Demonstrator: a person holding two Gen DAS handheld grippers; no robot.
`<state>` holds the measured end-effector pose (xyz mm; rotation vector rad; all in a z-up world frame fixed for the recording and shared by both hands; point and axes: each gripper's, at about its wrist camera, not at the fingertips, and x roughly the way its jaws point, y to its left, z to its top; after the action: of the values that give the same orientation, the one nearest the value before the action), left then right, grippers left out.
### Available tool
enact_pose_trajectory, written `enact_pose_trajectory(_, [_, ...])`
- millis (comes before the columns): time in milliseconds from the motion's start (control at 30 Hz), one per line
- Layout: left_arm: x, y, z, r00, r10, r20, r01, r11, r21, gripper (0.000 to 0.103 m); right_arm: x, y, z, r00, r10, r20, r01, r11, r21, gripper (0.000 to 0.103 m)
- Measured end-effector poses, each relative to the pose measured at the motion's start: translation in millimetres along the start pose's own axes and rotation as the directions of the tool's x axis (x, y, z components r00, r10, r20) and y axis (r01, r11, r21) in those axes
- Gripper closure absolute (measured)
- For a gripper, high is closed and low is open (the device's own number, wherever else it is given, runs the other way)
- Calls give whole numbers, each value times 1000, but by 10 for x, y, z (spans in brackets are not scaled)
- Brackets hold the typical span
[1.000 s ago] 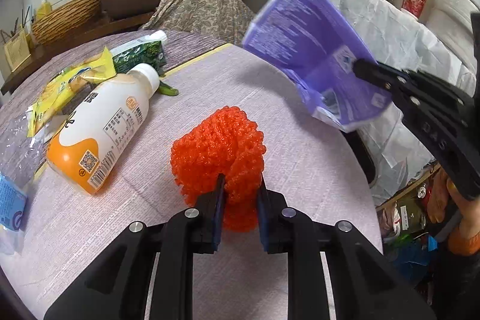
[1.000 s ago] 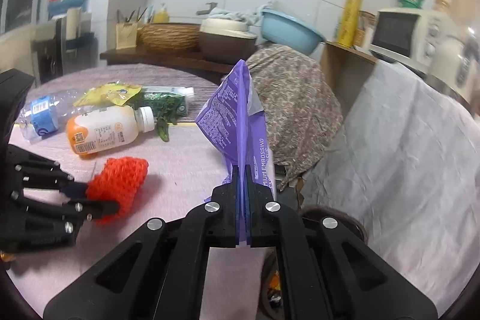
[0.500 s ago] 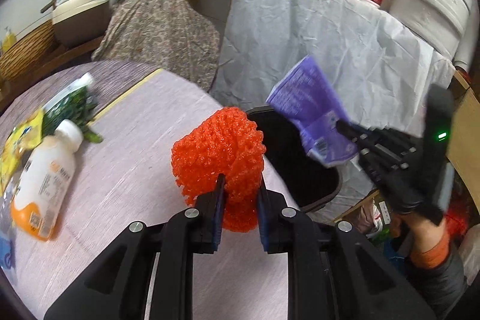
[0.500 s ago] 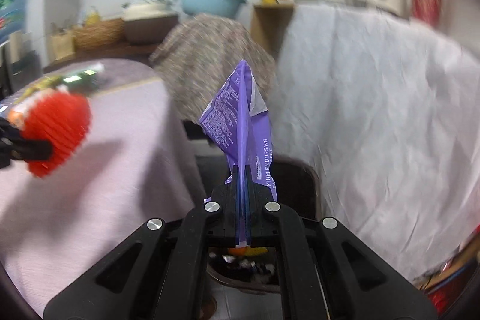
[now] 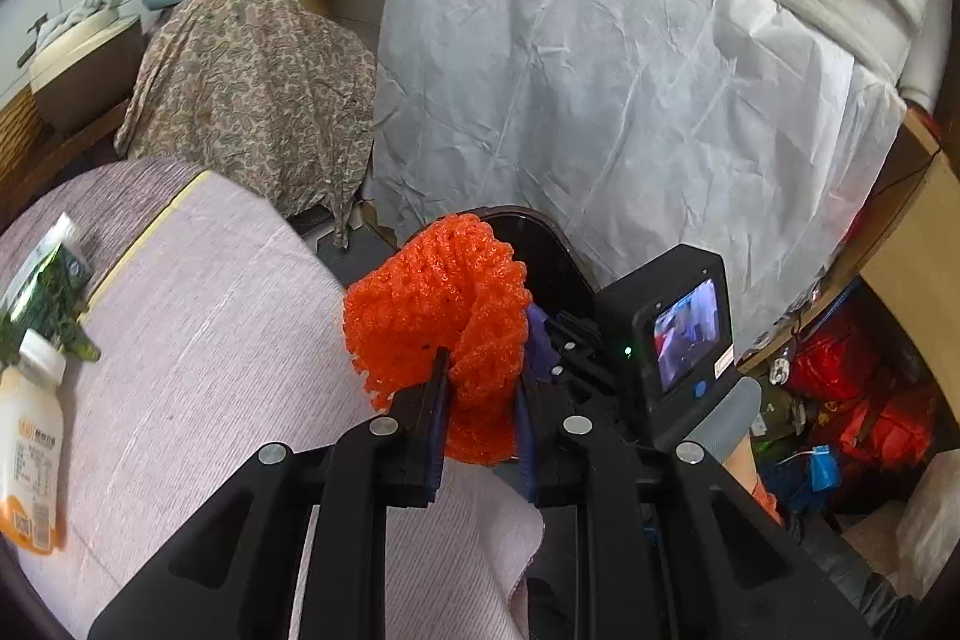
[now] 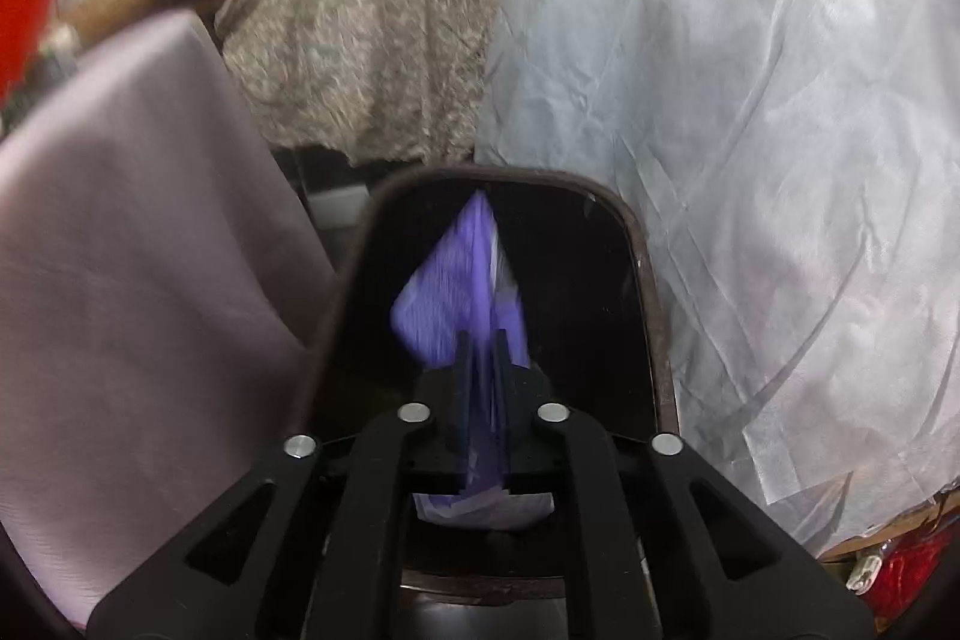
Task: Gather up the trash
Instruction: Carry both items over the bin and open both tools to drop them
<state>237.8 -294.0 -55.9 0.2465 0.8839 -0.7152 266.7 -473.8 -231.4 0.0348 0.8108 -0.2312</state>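
Note:
My left gripper point(image 5: 480, 370) is shut on an orange foam net point(image 5: 438, 292) and holds it over the table's right edge, in front of the dark bin point(image 5: 552, 256). In the right wrist view a purple wrapper point(image 6: 456, 292) hangs between the fingers of my right gripper point(image 6: 480, 340), inside the mouth of the bin point(image 6: 636, 244). Those jaws are opening, a gap shows beside the thin wrapper, and the wrapper is blurred. In the left wrist view the right gripper's camera body point(image 5: 666, 340) sits just right of the net, its fingertips hidden.
The cloth-covered table point(image 5: 198, 340) holds a white and orange bottle point(image 5: 27, 454) and a green packet point(image 5: 48, 292) at far left. A white sheet point(image 5: 600, 100) and a patterned cloth point(image 5: 252, 88) hang behind the bin. Red bags point(image 5: 870, 400) lie on the floor at right.
Both grippers swung right from above the table to the bin. The right one sank into the bin's mouth, and its jaws have parted around the purple wrapper.

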Motion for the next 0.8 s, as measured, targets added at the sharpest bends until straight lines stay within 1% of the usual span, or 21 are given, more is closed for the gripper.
enact_pose_trajectory(33, [34,-22,9,1000,2,-5,-2,1000,7,84,16,-11,-34,1000,0,-1,0,1000,7,78])
enact_pose_trajectory(100, [110,-57,38,1000,2,-19,-2,1000,16,84,-15,-36,-72,1000,-15,18,14,1000,28,34])
enact_pose_trajectory(167, [210,-76,68,999,-6,-41,7,1000,8,84,-84,-75,-129,998,-35,58,33,998,48,32])
enact_pose_trajectory(267, [361,-108,101,996,-31,-78,31,1000,-7,84,-173,-180,-185,998,-28,57,22,996,92,32])
enact_pose_trajectory(367, [528,-155,132,992,-47,-117,45,999,-15,84,-289,-294,-232,996,-70,61,62,990,130,31])
enact_pose_trajectory(400, [576,-174,145,991,-49,-127,47,999,-17,84,-323,-332,-258,996,-73,60,63,988,144,31])
enact_pose_trajectory(533, [769,-249,233,986,-59,-153,55,998,-30,84,-441,-515,-393,997,-48,59,35,977,212,31])
enact_pose_trajectory(667, [953,-328,312,980,-93,-175,88,996,-34,83,-542,-634,-511,996,-65,63,49,970,239,31])
enact_pose_trajectory(700, [1003,-345,330,980,-95,-176,91,995,-30,79,-571,-660,-546,996,-63,62,45,967,250,30])
enact_pose_trajectory(767, [1065,-368,352,980,-87,-179,86,996,-18,65,-587,-708,-569,997,-54,57,37,962,270,27])
enact_pose_trajectory(800, [1083,-370,359,982,-70,-175,69,998,-12,50,-602,-722,-575,997,-53,56,35,961,275,26])
